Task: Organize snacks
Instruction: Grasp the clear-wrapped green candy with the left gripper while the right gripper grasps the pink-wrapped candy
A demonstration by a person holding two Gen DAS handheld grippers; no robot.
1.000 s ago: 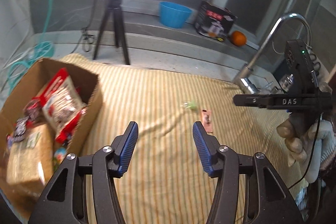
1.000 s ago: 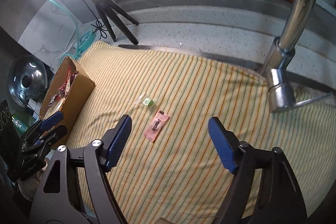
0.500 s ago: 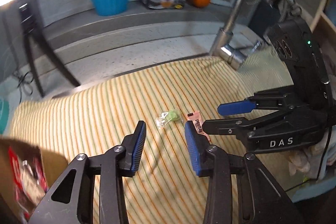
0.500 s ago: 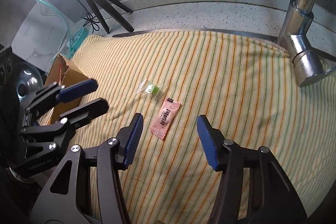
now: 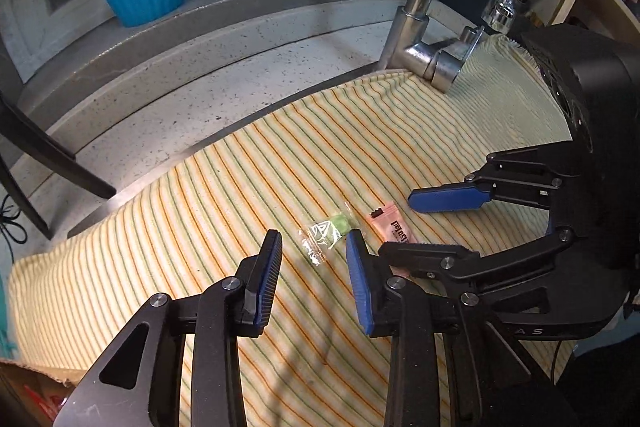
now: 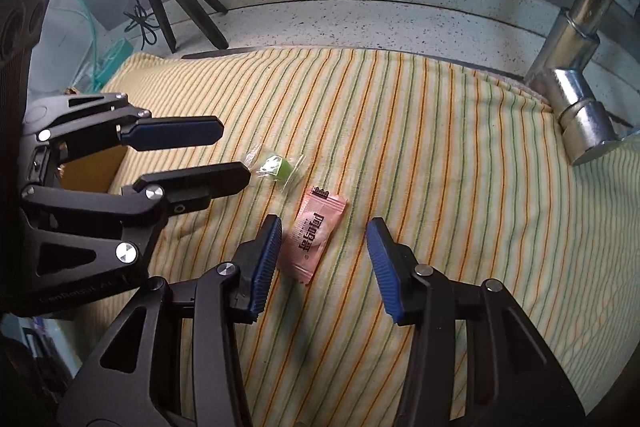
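Hovering mid-cloth, your left gripper (image 5: 314,265) gapes around the green candy (image 5: 326,233) just ahead; your right gripper (image 6: 324,259) (also spread, empty) straddles the pink sachet (image 6: 314,233), whose long axis runs nearly along its fingers, on the striped cloth (image 6: 440,147).

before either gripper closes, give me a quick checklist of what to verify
1. Left gripper open: ok, nothing between its fingers.
2. Right gripper open: ok, nothing held.
3. Green candy lined up with the left gripper: ok, it lies just ahead of the gap between the fingers.
4. Pink packet lined up with the right gripper: not ok, it sits close to the left finger rather than centred.
5. Candy and packet apart: ok, striped cloth shows between them.
6. Grippers clear of each other: cannot tell, they overlap in the left wrist view.
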